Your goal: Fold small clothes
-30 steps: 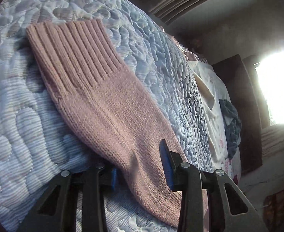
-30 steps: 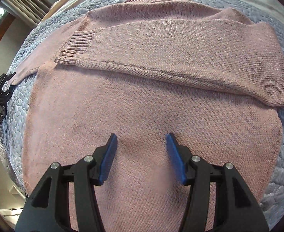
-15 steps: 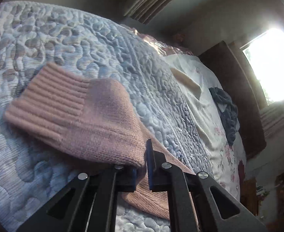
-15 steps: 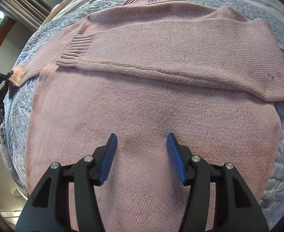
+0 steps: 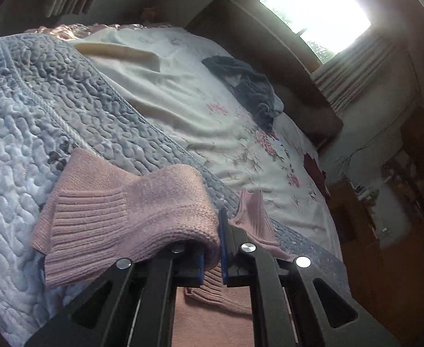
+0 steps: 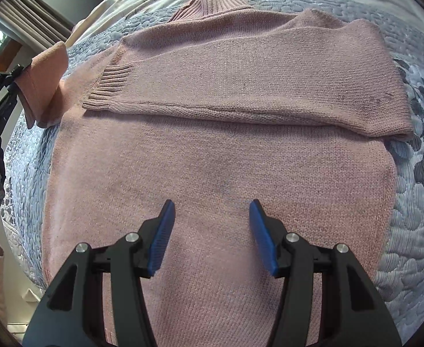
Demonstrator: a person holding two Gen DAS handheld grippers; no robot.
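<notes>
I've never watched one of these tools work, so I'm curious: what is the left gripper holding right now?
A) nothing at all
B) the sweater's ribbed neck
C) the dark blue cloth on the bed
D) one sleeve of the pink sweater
D: in the left wrist view the left gripper is closed on the sleeve of the pink sweater, and the right wrist view shows that sleeve lifted at the sweater's side.

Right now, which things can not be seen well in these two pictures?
- Left wrist view: the left claw shut on the pink sleeve; the folded knit covers its left pad.
- Right wrist view: the sweater hem is hidden behind the open right claw and the bottom edge.
- Left wrist view: the window is washed out by glare.
</notes>
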